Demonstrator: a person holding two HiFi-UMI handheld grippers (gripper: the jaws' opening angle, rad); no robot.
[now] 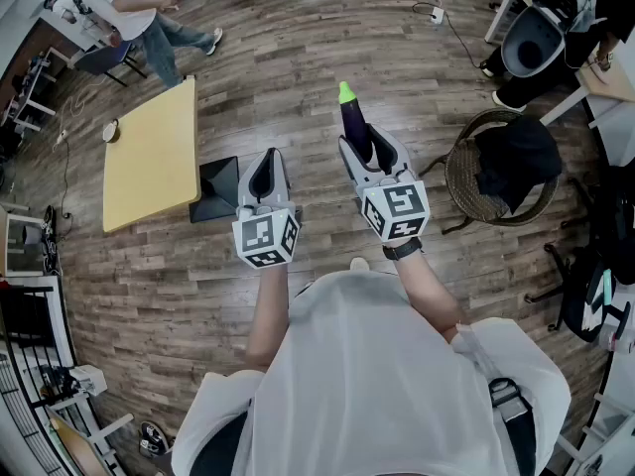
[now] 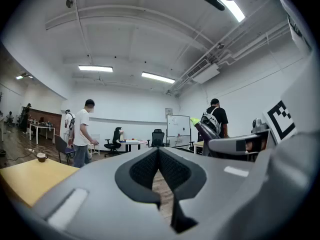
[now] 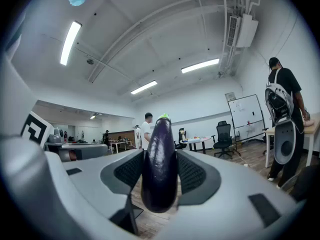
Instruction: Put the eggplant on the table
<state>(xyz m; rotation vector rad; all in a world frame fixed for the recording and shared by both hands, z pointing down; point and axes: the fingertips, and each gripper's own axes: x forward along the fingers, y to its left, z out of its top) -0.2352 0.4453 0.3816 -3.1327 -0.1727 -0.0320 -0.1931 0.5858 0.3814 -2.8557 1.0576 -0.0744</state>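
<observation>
A dark purple eggplant [image 1: 353, 118] with a green tip sticks forward out of my right gripper [image 1: 363, 147], which is shut on it. In the right gripper view the eggplant [image 3: 160, 162] fills the gap between the two black pads and points up and away. My left gripper [image 1: 264, 174] is held level beside it, shut with nothing between its pads [image 2: 159, 170]. The yellow table [image 1: 151, 155] stands on the wood floor to the left, well apart from both grippers; in the left gripper view the yellow table [image 2: 27, 179] shows low on the left.
A small cup [image 1: 111, 130] sits on the table's far left edge. A dark box [image 1: 219, 189] lies on the floor beside the table. A round wicker chair [image 1: 493, 177] with dark cloth stands right. A person [image 1: 139, 13] stands beyond the table; another person [image 3: 282, 116] stands at right.
</observation>
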